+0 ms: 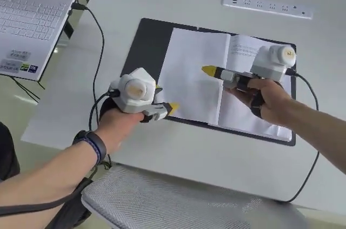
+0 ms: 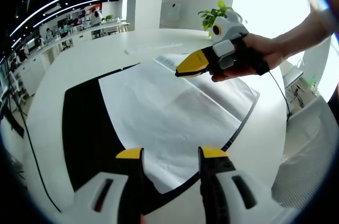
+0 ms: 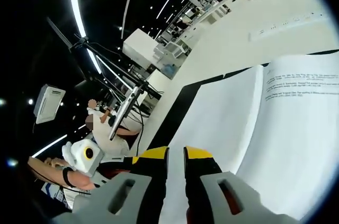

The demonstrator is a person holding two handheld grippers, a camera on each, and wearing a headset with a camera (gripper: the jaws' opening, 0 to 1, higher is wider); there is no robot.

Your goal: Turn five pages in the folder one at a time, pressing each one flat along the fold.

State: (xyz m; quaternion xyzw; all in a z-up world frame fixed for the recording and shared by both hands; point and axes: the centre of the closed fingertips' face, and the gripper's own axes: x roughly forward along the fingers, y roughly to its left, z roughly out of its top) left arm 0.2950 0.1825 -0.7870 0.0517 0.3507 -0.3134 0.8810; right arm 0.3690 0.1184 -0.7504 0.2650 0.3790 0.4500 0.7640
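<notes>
On the counter [image 1: 162, 148] in the head view, the folder [image 1: 145, 45] lies open with its black cover showing on the left. It has a blank left page [image 1: 192, 72] and a right page [image 1: 246, 112] with a bit of print up top. My left gripper [image 1: 171, 109] sits at the near edge of the left page. The right gripper [image 1: 208, 70] points across the fold onto the left page, but I can't tell if it's touching the paper. A laptop [image 1: 27, 18] is off to the far left, a power strip [image 1: 267, 6] sits beyond the folder and a chair [image 1: 178, 202] is right below me.

Left gripper view: the left gripper [image 2: 171, 153] has its fingers [image 2: 130, 154] spread well apart with nothing between them, hanging over the folder's [image 2: 85, 123] near edge. The right gripper [image 2: 185, 65] is above the left page [image 2: 164, 113], yellow tips together.

Right gripper view: the right gripper [image 3: 175, 153] has its fingers [image 3: 197, 153] almost closed, just a thin slit and nothing pinched. They're over the left page [image 3: 222, 123], with the right page [image 3: 302, 118] beside it.
</notes>
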